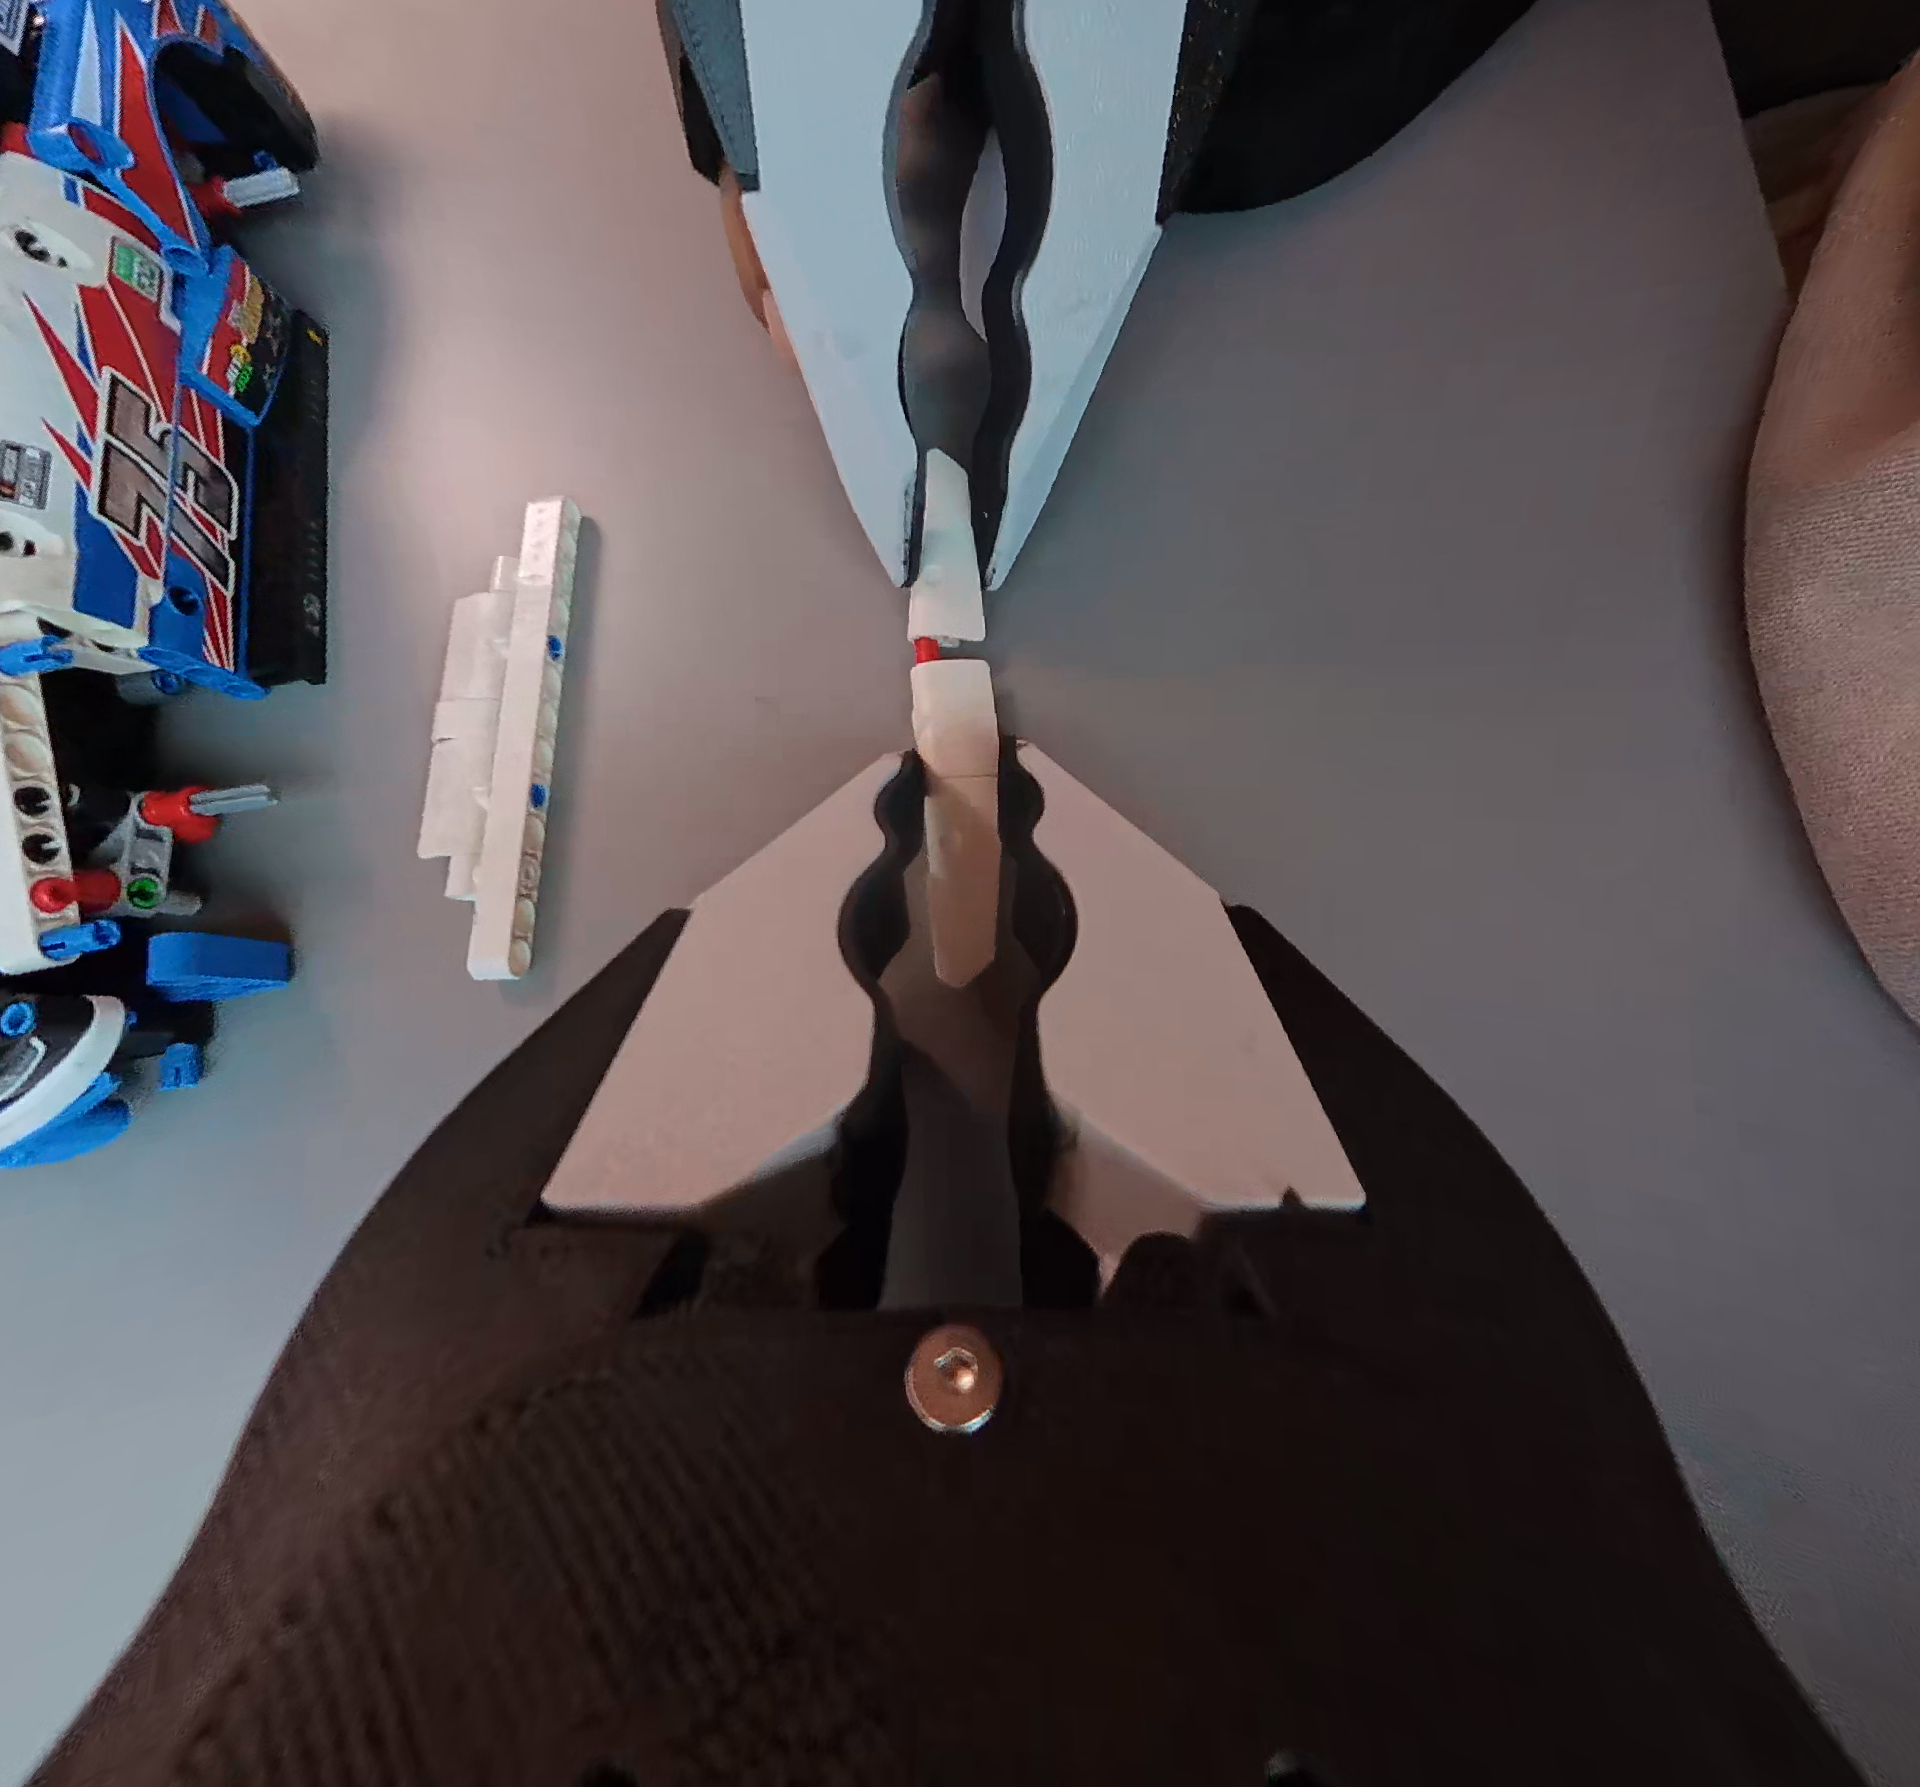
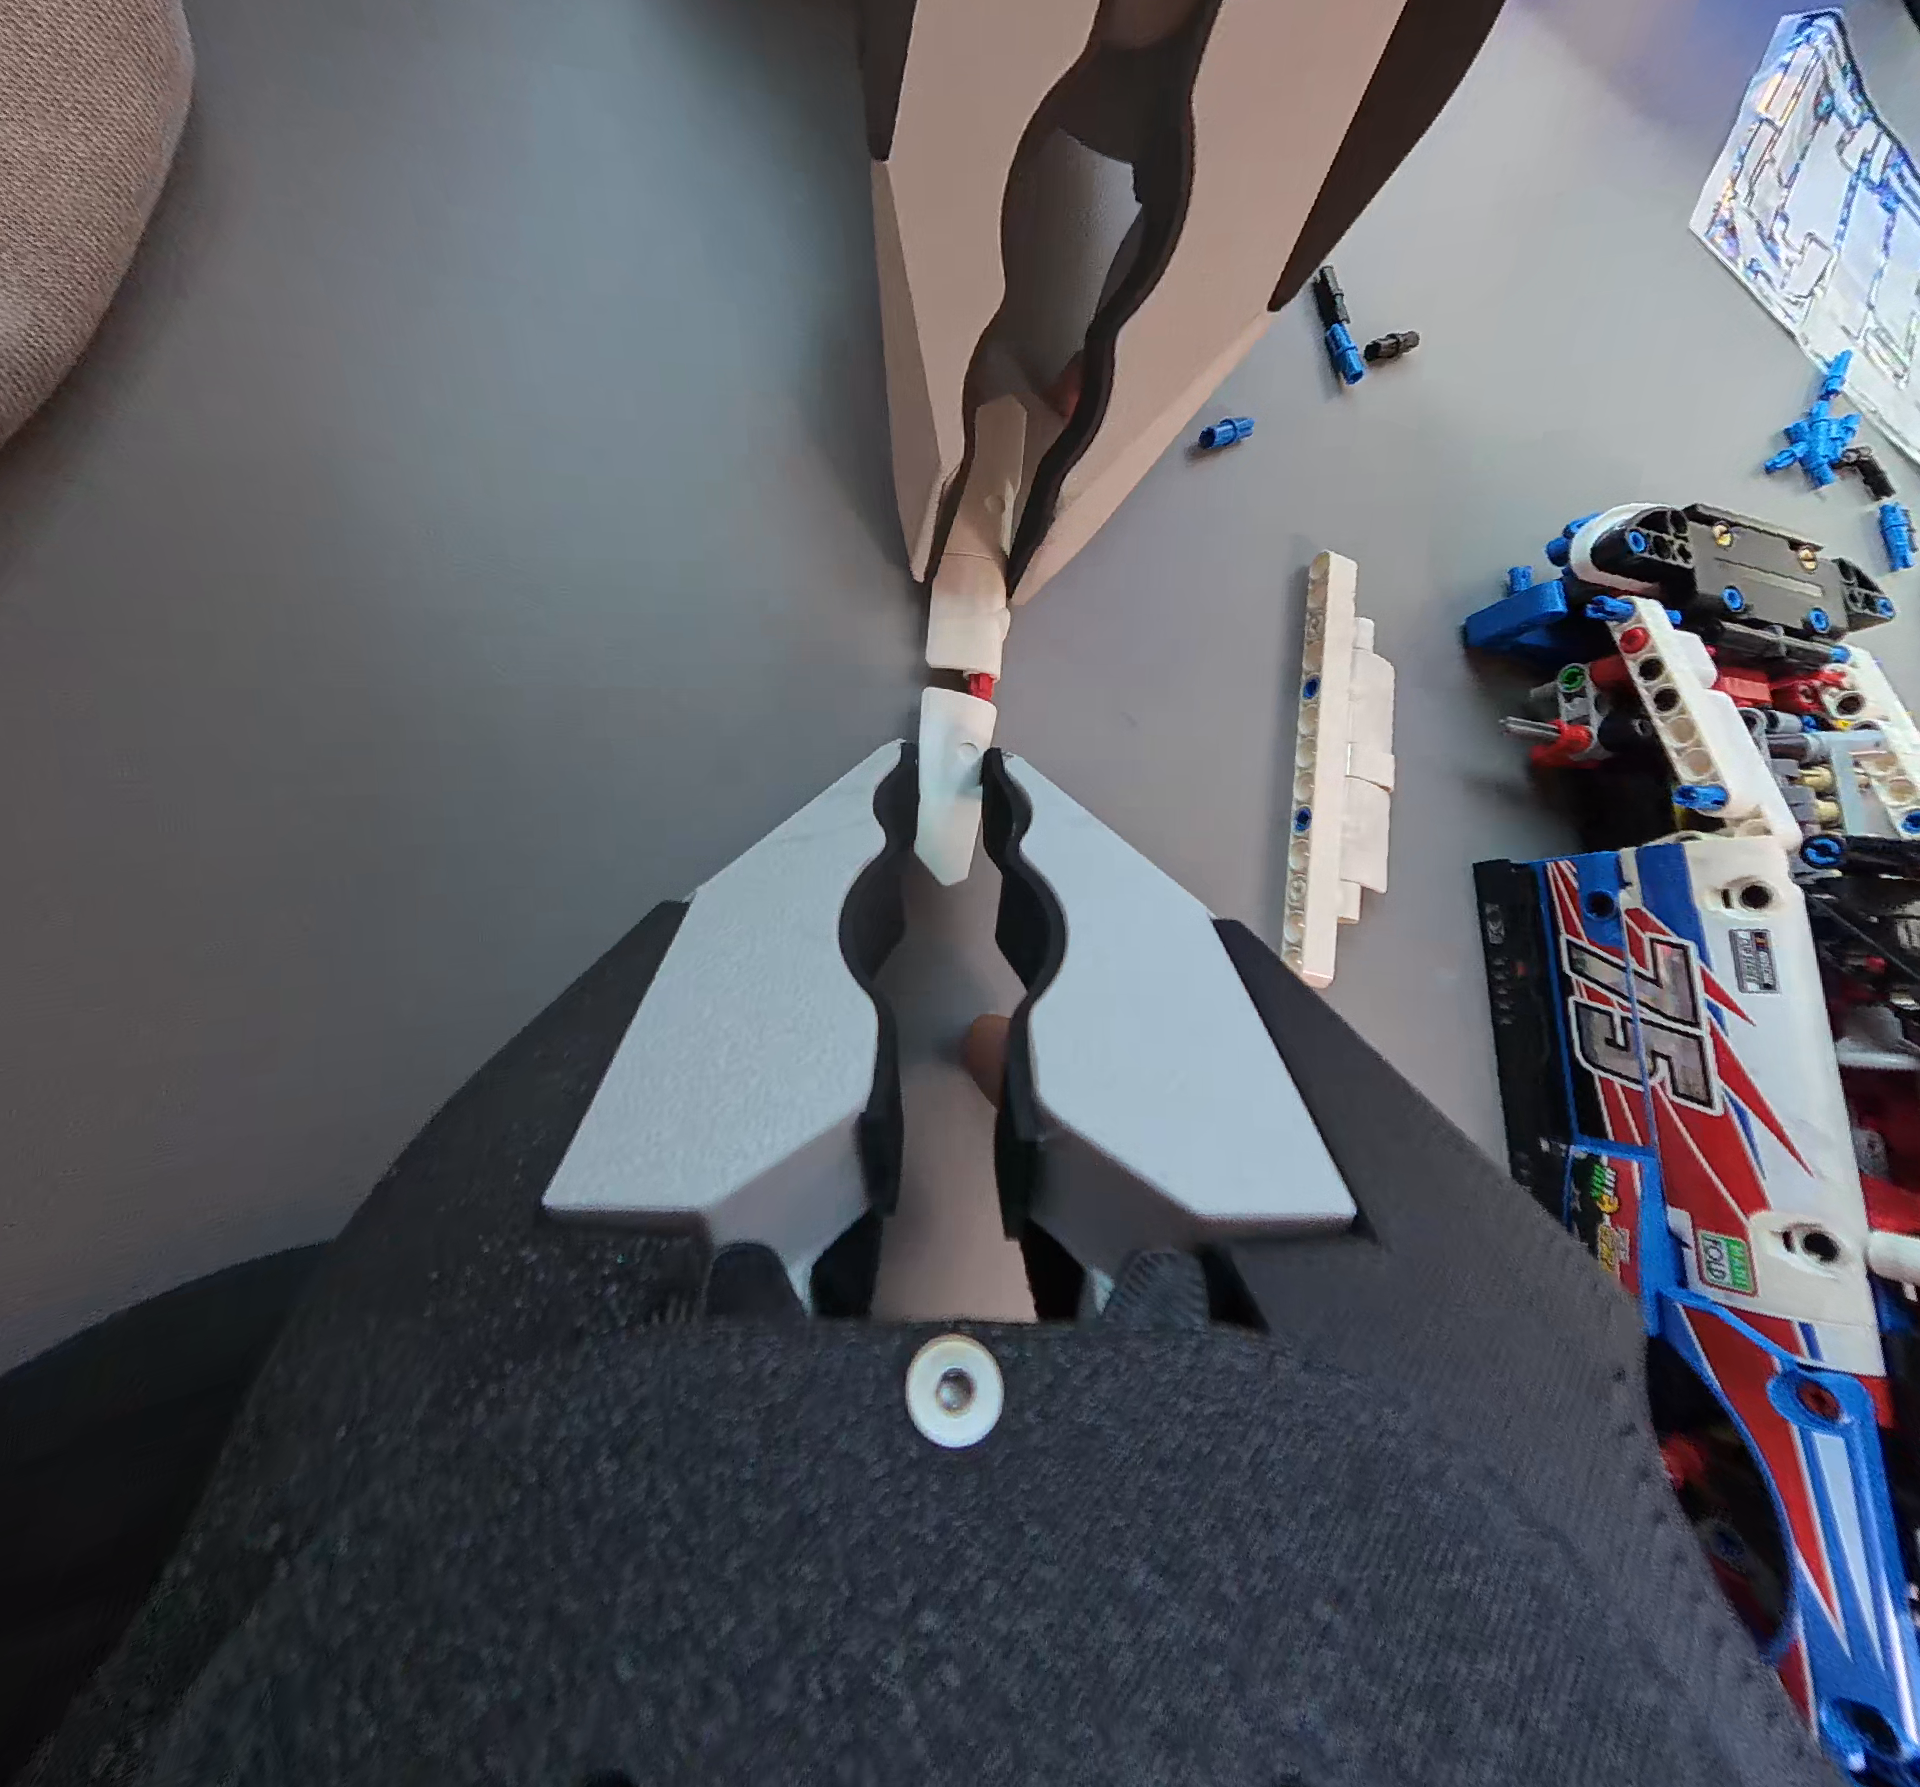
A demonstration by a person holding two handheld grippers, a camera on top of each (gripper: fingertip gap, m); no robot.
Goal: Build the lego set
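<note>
My left gripper (image 1: 954,761) is shut on a white lego piece (image 1: 948,714). My right gripper (image 2: 948,758) is shut on another white lego piece (image 2: 954,781). The two grippers point tip to tip above the grey table. In the left wrist view the right gripper (image 1: 945,579) comes down from the top with its white piece (image 1: 945,584). In the right wrist view the left gripper (image 2: 966,584) holds its white piece (image 2: 966,631). A short red pin (image 1: 925,647) bridges the small gap between the two pieces; it also shows in the right wrist view (image 2: 978,685).
A long white beam assembly with blue pins (image 1: 509,740) (image 2: 1335,761) lies on the table. A blue, white and red lego race car (image 1: 114,490) (image 2: 1714,1010) sits beside it. Loose blue and black pins (image 2: 1340,335) and a sticker sheet (image 2: 1829,210) lie farther off. A beige cushion (image 1: 1839,594) borders the table. Less than 4 cm separates the two grippers' tips.
</note>
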